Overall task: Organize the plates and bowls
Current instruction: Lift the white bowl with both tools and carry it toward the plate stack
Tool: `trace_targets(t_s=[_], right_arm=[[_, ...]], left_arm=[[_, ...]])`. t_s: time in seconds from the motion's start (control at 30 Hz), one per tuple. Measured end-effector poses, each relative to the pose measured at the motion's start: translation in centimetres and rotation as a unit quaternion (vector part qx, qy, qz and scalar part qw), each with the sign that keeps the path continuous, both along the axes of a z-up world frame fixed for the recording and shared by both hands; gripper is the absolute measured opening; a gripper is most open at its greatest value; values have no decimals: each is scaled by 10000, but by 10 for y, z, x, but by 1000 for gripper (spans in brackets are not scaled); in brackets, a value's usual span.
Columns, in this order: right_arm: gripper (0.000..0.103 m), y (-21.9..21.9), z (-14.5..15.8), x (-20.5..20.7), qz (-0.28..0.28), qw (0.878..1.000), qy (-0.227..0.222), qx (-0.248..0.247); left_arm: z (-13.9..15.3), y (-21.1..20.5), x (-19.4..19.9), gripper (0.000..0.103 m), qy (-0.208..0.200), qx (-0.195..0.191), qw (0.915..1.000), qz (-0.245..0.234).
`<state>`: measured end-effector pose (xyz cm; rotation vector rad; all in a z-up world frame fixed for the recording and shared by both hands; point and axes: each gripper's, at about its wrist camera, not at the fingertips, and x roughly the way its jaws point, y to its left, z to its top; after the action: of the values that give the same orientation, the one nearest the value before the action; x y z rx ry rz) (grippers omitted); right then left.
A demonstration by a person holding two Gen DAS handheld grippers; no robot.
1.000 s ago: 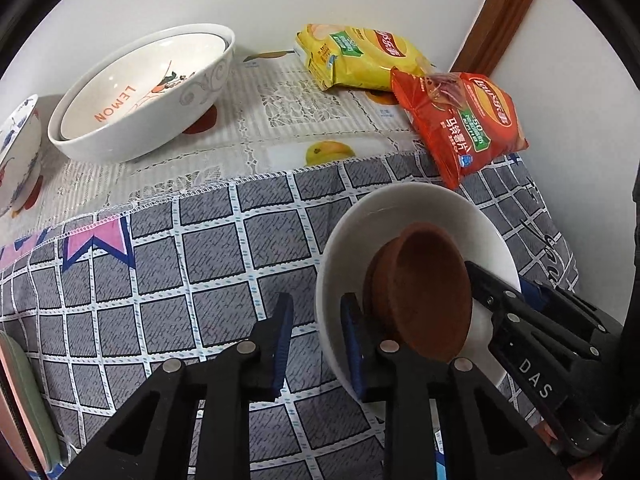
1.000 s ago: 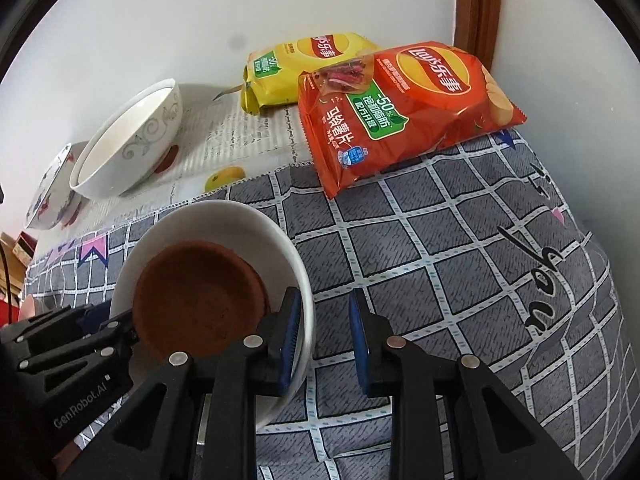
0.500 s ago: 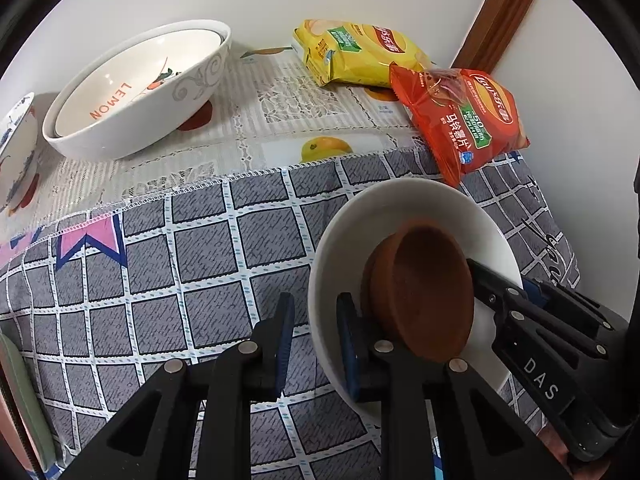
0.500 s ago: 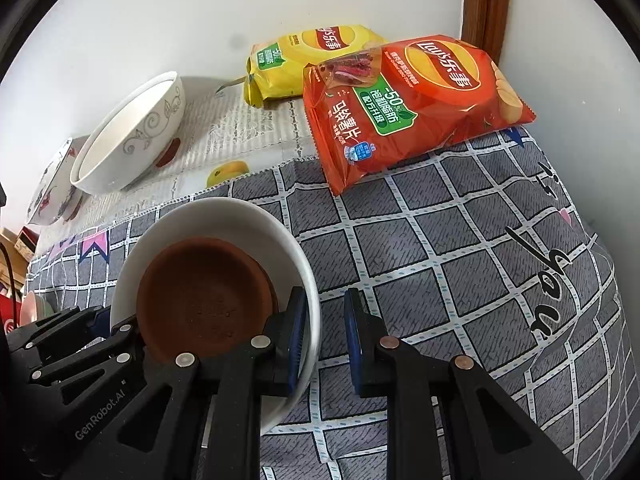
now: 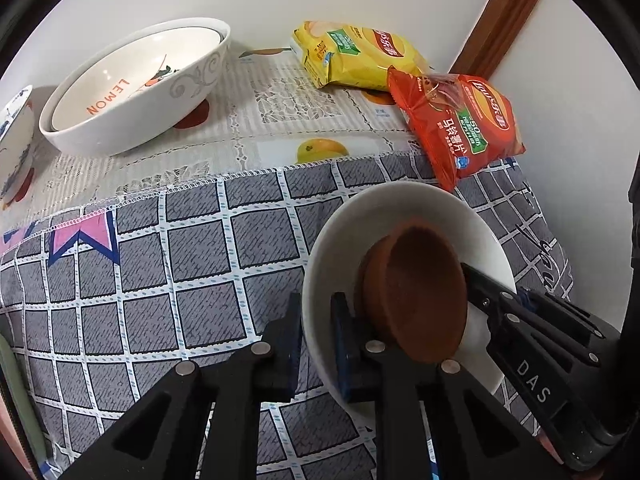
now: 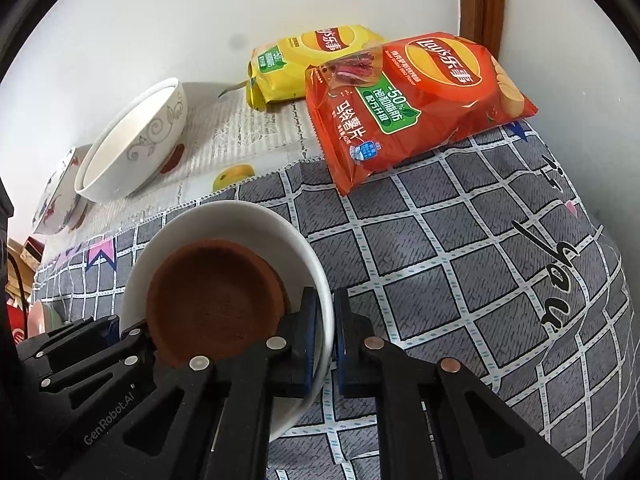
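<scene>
The left tool (image 5: 316, 344) has just been closing its jaws and now pinches the near-left rim of a white bowl (image 5: 404, 208) between its blue pads, 1 finger outside the wall and 1 inside. The right tool (image 6: 327, 332) has likewise just been closing and clamps the opposite rim of the same bowl (image 6: 240, 216), again with 1 finger on each side of the wall. In the left view the right tool (image 5: 476, 284) shows as a black frame reaching in over the bowl's far edge; in the right view the left tool (image 6: 124, 334) sits at the bowl's lower left.

Inside the white bowl lies a smaller brown bowl (image 5: 420, 292), tilted against the wall nearest the left tool (image 6: 216, 300). The white bowl sits over a grey checked cloth (image 5: 160, 272) that covers the bench.

Farther back, on a pale cloth with fruit prints (image 5: 288, 120), stand 2 nested white bowls (image 5: 132, 92), the inner 1 lettered LEMON. Another patterned bowl (image 5: 14, 136) is at the left edge, partly cut off. Near the wall lie a yellow bag of crisps (image 5: 356, 56) and a red bag of crisps (image 6: 412, 100), the red 1 partly overlapping the checked cloth.
</scene>
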<state>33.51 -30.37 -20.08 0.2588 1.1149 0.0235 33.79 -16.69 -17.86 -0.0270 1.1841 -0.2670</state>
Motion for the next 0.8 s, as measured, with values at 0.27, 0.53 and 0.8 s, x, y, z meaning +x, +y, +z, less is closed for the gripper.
trace_targets(t_s=[0.27,0.53,0.8], right_arm=[[9,1,0,1,-8,10000,3,4],[8,1,0,0,53,10000,-8,-44],[9,4,1,-1,41,9998,-114,-132]], left_arm=[[-2,-3,1,12,-86,104,9999,7],[-2,-4,1,11,-97,147,9998,-41],[-4,-6,3,11,-117,208,9997,26]])
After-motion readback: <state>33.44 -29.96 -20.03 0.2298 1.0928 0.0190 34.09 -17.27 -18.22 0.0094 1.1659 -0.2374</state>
